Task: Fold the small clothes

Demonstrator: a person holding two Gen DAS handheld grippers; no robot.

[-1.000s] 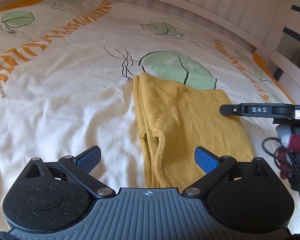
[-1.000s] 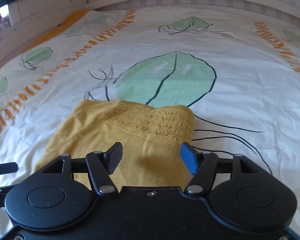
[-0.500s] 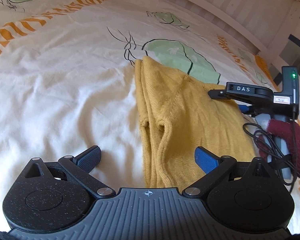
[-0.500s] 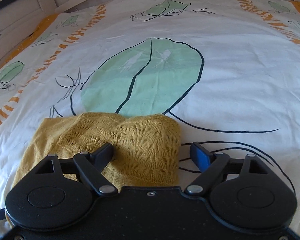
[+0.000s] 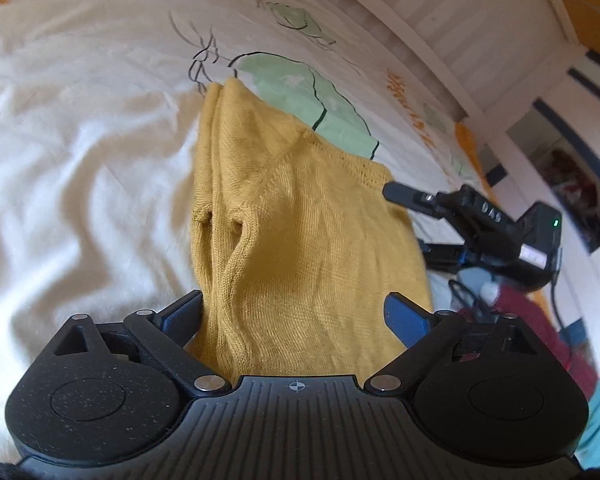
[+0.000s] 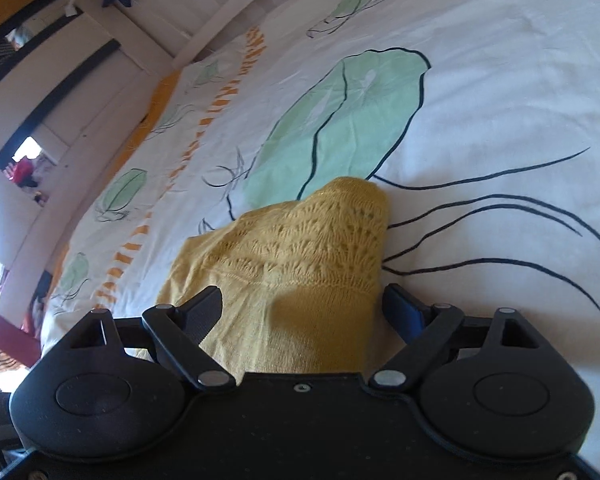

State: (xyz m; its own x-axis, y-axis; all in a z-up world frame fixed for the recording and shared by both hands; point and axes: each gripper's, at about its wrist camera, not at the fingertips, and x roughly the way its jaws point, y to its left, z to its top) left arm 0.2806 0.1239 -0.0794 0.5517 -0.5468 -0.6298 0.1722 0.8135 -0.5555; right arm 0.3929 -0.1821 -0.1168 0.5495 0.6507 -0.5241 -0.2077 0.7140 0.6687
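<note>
Both grippers, left gripper [image 5: 294, 312] and right gripper [image 6: 302, 306], straddle the yellow knit garment [image 5: 300, 216] on the bedspread [image 5: 80, 152] with jaws spread, seemingly unclamped; next they must pinch its near edge to fold.

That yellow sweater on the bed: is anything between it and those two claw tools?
Nothing visible. The yellow sweater lies bare on the duvet, and its cloth already sits between the open fingers of the left gripper and the right gripper. The cable lies off to the side.
</note>
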